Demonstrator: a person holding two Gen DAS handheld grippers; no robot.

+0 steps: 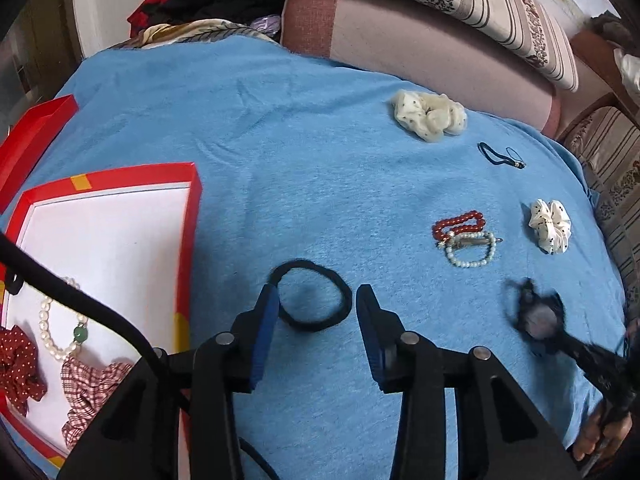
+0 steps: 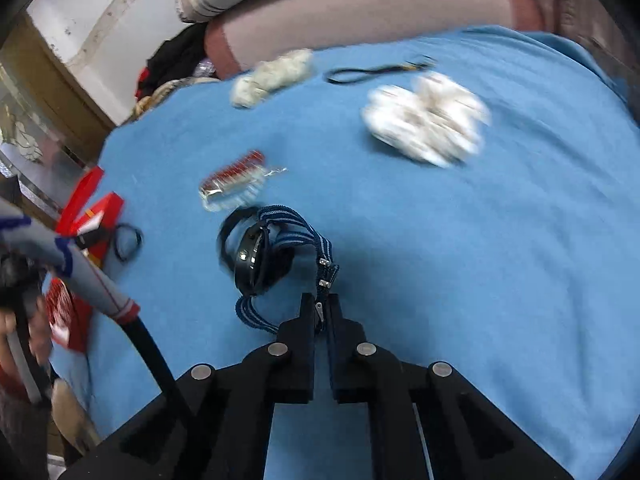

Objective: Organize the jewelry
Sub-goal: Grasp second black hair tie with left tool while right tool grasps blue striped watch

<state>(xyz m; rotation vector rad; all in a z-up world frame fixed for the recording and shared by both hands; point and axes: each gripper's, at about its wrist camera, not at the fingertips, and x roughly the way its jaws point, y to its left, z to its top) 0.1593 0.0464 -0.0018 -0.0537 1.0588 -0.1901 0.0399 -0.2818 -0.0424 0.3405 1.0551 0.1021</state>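
In the left wrist view my left gripper [image 1: 316, 304] stands open low over the blue blanket [image 1: 280, 160]. A black hair tie [image 1: 312, 296] lies flat between its fingertips, and the pads do not press on it. In the right wrist view my right gripper [image 2: 320, 304] is shut on the strap end of a black watch [image 2: 256, 256] with a blue striped band, which hangs just above the blanket. The red box [image 1: 192, 240] at the left holds a pearl necklace [image 1: 46, 320], a red dotted scrunchie [image 1: 18, 360] and a plaid scrunchie [image 1: 88, 392].
On the blanket lie a red bead bracelet [image 1: 458, 222], a pearl bracelet [image 1: 472, 250], a white dotted scrunchie [image 1: 550, 226], a cream scrunchie [image 1: 430, 116] and a thin dark cord [image 1: 500, 156]. Striped cushions [image 1: 480, 0] border the far edge. The box lid [image 1: 36, 140] rests behind the box.
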